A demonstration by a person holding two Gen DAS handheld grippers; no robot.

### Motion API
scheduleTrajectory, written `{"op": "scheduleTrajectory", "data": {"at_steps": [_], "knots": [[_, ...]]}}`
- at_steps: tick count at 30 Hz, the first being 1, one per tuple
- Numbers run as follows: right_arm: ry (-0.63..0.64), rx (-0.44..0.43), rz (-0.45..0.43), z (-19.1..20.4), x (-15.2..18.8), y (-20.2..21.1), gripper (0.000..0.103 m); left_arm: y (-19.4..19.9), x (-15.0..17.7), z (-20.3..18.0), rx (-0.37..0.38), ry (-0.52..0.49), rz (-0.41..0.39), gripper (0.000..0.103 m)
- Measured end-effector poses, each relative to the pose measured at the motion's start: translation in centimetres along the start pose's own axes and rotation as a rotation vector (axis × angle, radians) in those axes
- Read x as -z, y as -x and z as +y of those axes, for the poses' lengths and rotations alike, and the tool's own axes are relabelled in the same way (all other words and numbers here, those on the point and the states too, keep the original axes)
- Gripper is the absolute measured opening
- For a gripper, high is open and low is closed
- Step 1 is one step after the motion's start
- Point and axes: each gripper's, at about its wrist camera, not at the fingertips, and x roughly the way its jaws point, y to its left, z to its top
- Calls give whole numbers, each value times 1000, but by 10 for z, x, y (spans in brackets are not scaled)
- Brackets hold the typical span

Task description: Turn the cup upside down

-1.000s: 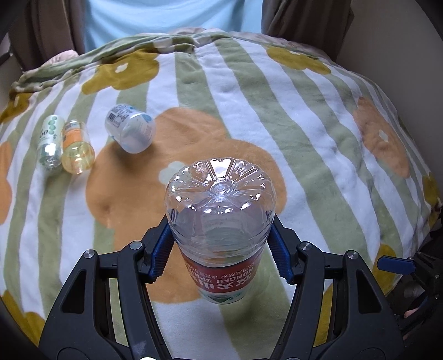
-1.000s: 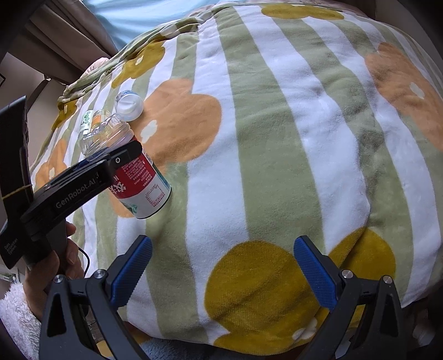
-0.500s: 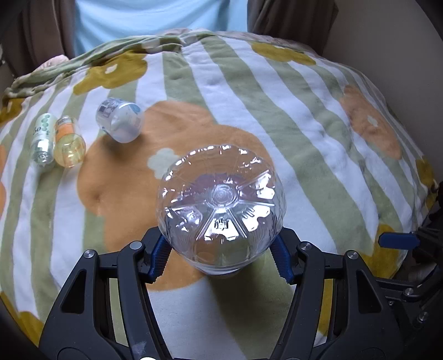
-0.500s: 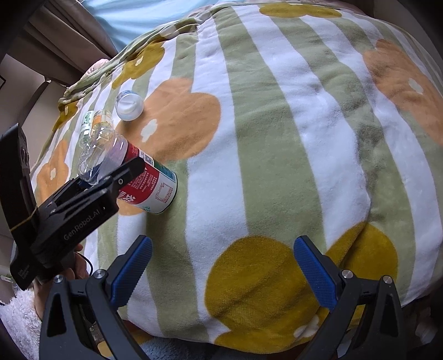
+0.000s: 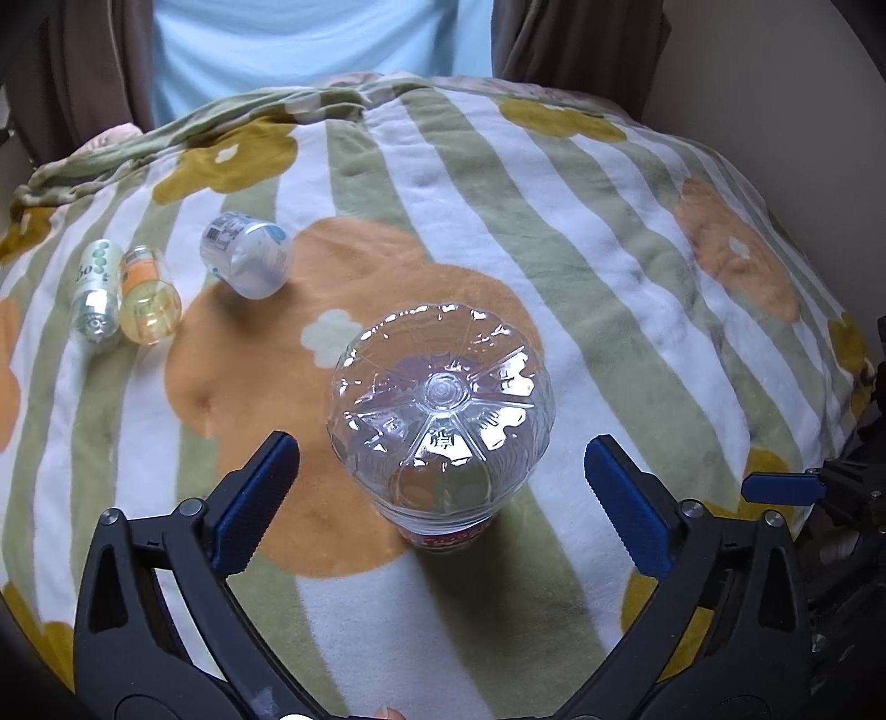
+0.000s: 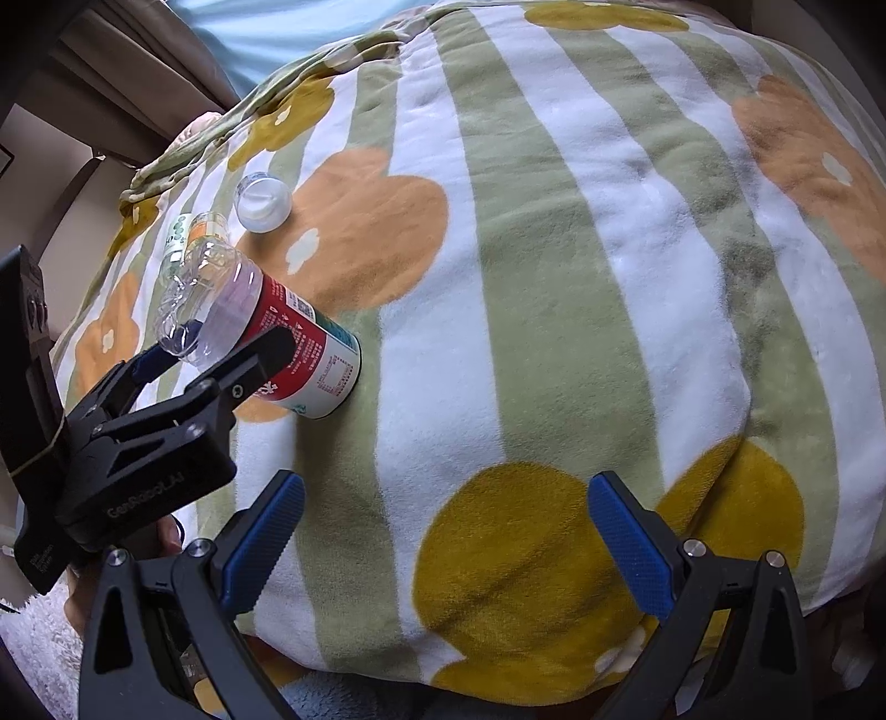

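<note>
The cup [image 5: 440,421] is a clear cut-off plastic bottle with a red label. It stands mouth down on the striped flower blanket [image 5: 554,221], its ribbed base facing up. My left gripper [image 5: 441,448] is open, with its blue pads on either side of the cup and a gap on both sides. From the right wrist view the cup [image 6: 288,343] sits at the left, with one black left finger [image 6: 260,354] in front of it. My right gripper [image 6: 446,493] hangs open and holds nothing over the blanket's near edge, well to the right of the cup.
A small clear container with a white end [image 5: 246,260] lies on its side at the back left. Further left lie two small bottles, one clear [image 5: 97,293] and one yellowish [image 5: 147,293]. A person in a light blue top [image 5: 321,44] is behind the blanket.
The left gripper turned the cup from tilted to mouth down, set it on the blanket, then opened its jaws and let go. The right gripper stayed put.
</note>
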Motion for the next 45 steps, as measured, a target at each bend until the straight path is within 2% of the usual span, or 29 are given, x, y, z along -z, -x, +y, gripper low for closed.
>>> {"op": "scheduleTrajectory", "data": {"at_steps": [9, 15, 20, 26, 32, 36, 41, 45], "knots": [[17, 5, -7, 9, -1, 6, 102, 12, -8, 1, 5, 4, 39, 103], [61, 13, -31, 27, -13, 35, 102, 51, -22, 19, -2, 67, 40, 103], [114, 28, -94, 55, -32, 77, 102, 109, -50, 44, -25, 128, 9, 103], [173, 77, -258, 104, -64, 155, 102, 203, -94, 72, -105, 155, -92, 103], [260, 163, -528, 156, -89, 258, 102, 299, -140, 91, -172, 167, -243, 103], [295, 213, -695, 182, -94, 312, 102, 347, -157, 100, -190, 203, -331, 103], [282, 240, -812, 197, -87, 343, 102, 382, -158, 104, -204, 222, -430, 103], [261, 245, -837, 197, -82, 341, 102, 388, -151, 106, -231, 228, -454, 103]]}}
